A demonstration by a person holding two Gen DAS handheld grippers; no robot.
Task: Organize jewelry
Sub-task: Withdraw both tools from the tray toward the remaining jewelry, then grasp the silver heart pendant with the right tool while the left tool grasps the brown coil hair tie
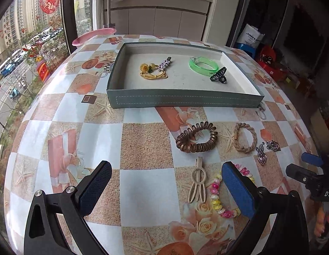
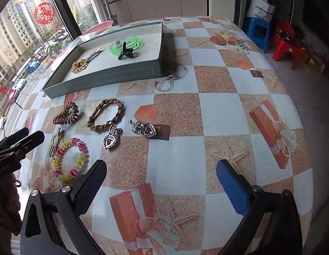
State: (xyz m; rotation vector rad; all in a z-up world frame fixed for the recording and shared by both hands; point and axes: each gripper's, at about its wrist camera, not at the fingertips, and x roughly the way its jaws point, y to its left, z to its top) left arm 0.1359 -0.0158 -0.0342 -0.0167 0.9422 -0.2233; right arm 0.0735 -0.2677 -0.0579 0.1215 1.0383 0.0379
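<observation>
Bench (image 1: pixel 143 144) has a glossy, smooth printed oilcloth-type cover; tray (image 1: pixel 181 102) looks matt grey leatherette with stitching outside and a matt pale felt-like lining. Green bangle (image 1: pixel 203 65) is translucent glossy plastic, brown coil tie (image 1: pixel 196 140) and pink-yellow coil tie (image 2: pixel 68 159) glossy plastic, braided band (image 1: pixel 245 137) matt woven cord, heart pendants (image 2: pixel 110 141) shiny metal with stones. Both claws, left claw (image 1: pixel 166 189) and right claw (image 2: pixel 161 186), are matt black plastic with textured blue pads (image 1: pixel 239 191).

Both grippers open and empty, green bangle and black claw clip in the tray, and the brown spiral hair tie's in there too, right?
Not quite: the brown spiral hair tie lies on the table, in front of the tray, as the left wrist view shows. The green bangle and black claw clip are in the tray, and both grippers are open and empty.
</observation>
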